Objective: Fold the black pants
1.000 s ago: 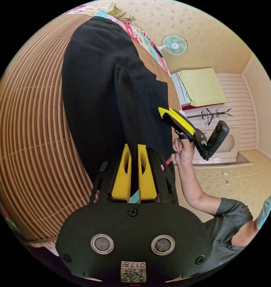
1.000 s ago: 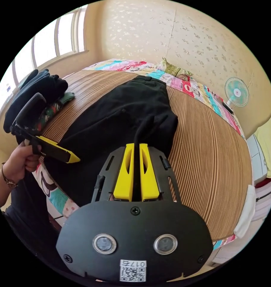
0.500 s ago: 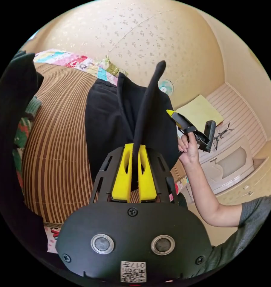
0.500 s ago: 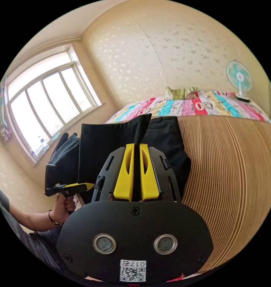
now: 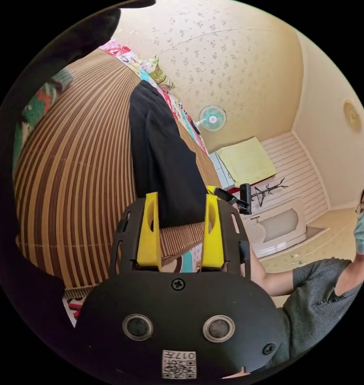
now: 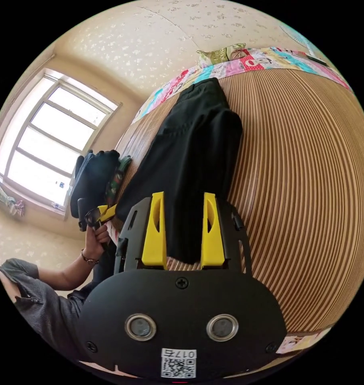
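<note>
The black pants (image 5: 161, 156) lie folded in a long flat strip on the striped bamboo mat (image 5: 77, 168), their near end close to the mat's edge. My left gripper (image 5: 182, 198) is open, and that near end shows between its yellow jaws without being pressed. My right gripper (image 6: 183, 196) is open as well, hovering over the same end of the pants (image 6: 194, 144). In the left gripper view the right gripper (image 5: 232, 198) shows just right of the pants. In the right gripper view the left gripper (image 6: 96, 214) is held in a hand left of them.
A pile of dark clothes (image 6: 93, 176) with a green and red garment (image 5: 39, 106) sits on the mat by the window (image 6: 57, 140). A patchwork quilt (image 6: 246, 60) edges the mat's far side. The person (image 5: 322, 276) stands beside the bed, with a fan (image 5: 212, 117) and drawers (image 5: 246, 160) behind.
Both grippers were shut on the raised hem of the pants; now both are open and the pants lie folded flat on the mat. Both cameras have tilted.
</note>
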The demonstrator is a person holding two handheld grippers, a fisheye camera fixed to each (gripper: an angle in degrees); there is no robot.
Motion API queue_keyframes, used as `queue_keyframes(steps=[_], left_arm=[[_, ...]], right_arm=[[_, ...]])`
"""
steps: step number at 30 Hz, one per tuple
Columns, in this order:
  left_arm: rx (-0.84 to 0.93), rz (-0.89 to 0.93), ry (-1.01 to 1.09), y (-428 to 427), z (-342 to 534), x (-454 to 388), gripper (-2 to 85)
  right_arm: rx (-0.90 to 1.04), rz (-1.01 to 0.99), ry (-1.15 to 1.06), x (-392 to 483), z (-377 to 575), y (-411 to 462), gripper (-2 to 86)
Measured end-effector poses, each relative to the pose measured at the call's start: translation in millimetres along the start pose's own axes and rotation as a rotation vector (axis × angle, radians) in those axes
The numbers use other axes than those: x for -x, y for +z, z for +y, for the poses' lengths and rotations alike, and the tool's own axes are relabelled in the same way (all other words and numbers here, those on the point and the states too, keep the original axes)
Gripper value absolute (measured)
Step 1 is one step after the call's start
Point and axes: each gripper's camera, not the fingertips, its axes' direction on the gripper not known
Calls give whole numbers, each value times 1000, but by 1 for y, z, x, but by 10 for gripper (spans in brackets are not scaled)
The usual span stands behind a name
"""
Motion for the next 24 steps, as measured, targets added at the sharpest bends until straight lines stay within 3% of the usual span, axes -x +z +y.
queue_keyframes(steps=[4,8,12,16,18,20,24], left_arm=[[42,-8,52,-1,11,-7,139],[144,-108,105,15,3,-24,134],[299,-285,193,41,-9,-46,95],[422,-338,238,51,-11,-68,70],[353,-147,352,23,12,-105,53],[353,28,388,0,32,-124,48],[339,421,544,-60,78,-182,43]], right_arm=[[-32,-31,-74,22,55,-8,133],[24,225,-142,52,56,-19,108],[49,179,-149,48,43,-20,95],[137,-20,-127,37,39,-44,51],[115,-120,-176,48,53,-71,42],[9,-383,-261,66,89,-122,37],[-58,-724,-429,100,140,-194,33]])
